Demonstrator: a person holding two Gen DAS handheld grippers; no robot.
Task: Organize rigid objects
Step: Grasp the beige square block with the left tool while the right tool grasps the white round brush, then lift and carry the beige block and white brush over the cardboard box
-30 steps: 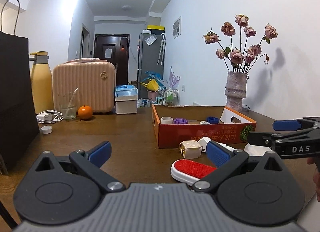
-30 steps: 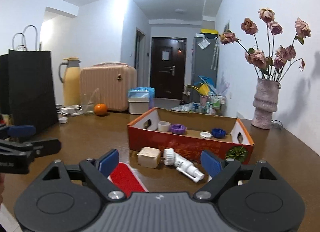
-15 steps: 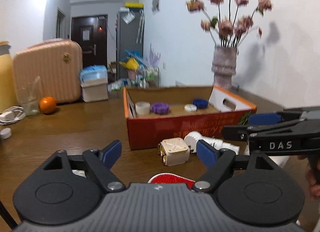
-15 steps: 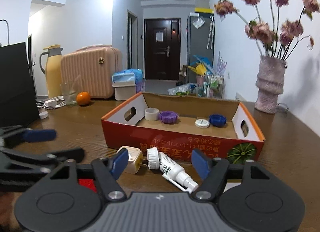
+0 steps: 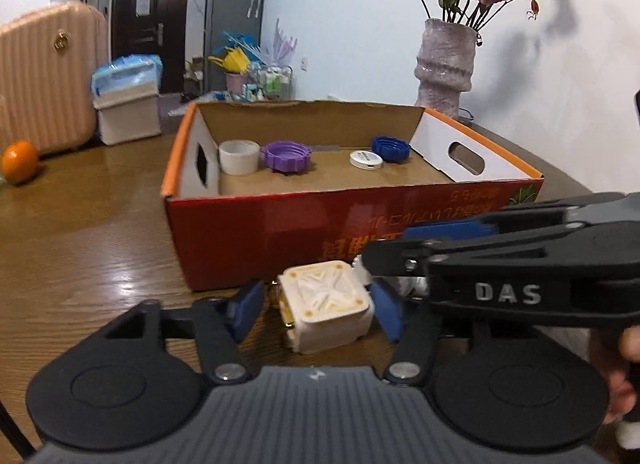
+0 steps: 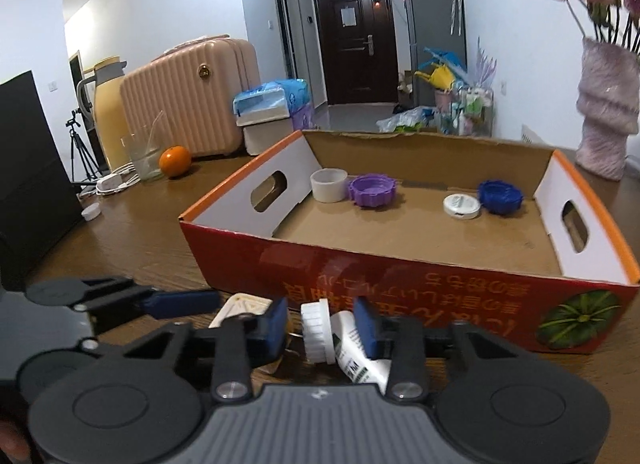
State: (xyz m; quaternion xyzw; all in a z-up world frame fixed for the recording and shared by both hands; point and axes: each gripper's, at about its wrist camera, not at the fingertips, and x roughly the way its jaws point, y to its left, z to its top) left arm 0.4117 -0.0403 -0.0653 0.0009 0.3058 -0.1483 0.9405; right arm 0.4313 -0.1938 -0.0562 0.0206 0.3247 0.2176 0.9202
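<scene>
what your table carries

you work at a dark wooden table (image 5: 100, 232). on it sits an open red cardboard box (image 6: 400, 272). just before the box lie a cream square block (image 5: 324, 304) and a white tube (image 6: 352, 348). farther left rest an orange (image 6: 175, 161), a glass (image 6: 142, 157), a white charger with cable (image 6: 110, 181), a small white cap (image 6: 91, 211) and a pink vase (image 5: 446, 63).

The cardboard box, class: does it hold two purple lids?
No. The cardboard box holds one purple lid, a blue lid, a white cup and a white disc.

In the far orange cardboard box (image 6: 400, 264): four lids. Near it: one cream square box (image 5: 326, 310), one white plastic tube (image 6: 352, 348).
</scene>
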